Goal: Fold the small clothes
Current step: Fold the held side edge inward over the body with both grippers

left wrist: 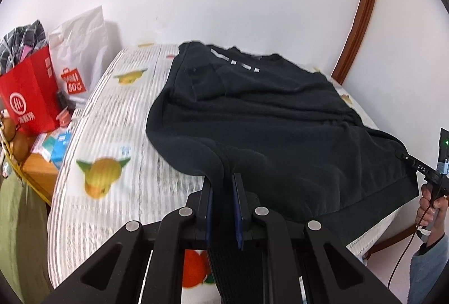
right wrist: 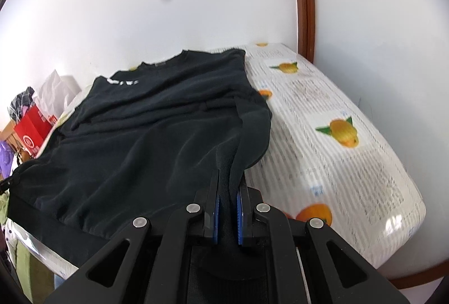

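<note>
Black sweatshirt (left wrist: pixel 266 113) spread on fruit-print surface (left wrist: pixel 112 113), red bag (left wrist: pixel 31 96) to its left; left gripper (left wrist: pixel 223 208) clamped on one hem corner; right gripper (right wrist: pixel 228 217) clamped on the other corner

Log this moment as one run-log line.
left gripper: shut on black sweatshirt | right gripper: shut on black sweatshirt | hem lifted off fruit-print bed cover

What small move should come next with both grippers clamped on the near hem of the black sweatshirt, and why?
Probably carry both hem corners up and forward toward the collar. The left gripper and right gripper are each shut on a near corner of the black sweatshirt, whose body lies flat on the table with sleeves already folded in, so folding hem to collar would halve it.
</note>
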`<state>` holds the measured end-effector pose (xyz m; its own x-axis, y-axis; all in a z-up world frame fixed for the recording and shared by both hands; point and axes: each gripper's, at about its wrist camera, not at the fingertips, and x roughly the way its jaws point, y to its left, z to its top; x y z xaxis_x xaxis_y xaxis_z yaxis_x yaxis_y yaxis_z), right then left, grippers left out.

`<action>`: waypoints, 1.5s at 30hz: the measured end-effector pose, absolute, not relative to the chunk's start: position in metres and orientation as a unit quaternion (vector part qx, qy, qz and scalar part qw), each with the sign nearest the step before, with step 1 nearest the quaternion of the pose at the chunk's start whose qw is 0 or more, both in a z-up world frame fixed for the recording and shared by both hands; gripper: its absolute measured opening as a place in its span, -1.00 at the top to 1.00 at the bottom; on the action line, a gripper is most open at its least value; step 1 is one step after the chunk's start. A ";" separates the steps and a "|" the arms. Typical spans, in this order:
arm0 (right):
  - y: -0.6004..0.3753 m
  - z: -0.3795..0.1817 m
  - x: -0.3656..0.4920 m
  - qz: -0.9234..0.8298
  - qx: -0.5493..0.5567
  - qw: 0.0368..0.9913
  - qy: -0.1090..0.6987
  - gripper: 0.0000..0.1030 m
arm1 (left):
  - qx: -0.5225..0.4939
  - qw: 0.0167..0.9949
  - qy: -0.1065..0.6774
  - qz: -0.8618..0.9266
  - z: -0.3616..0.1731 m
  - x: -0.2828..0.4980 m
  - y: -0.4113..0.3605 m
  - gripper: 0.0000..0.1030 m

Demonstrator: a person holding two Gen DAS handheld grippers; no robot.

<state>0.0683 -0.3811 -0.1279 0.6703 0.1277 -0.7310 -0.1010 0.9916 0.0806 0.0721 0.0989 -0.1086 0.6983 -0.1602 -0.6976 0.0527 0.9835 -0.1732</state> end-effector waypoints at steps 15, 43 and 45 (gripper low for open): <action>-0.369 -0.084 0.149 0.061 0.036 0.932 0.355 0.83 | -0.096 0.938 0.330 -0.030 -0.078 0.145 0.119 0.77; -0.329 -0.181 0.316 0.037 -0.021 0.904 0.426 0.79 | -0.016 0.909 0.416 0.025 -0.153 0.289 0.111 0.68; -0.329 -0.184 0.318 0.030 -0.019 0.904 0.425 0.78 | -0.015 0.908 0.418 0.026 -0.156 0.290 0.111 0.63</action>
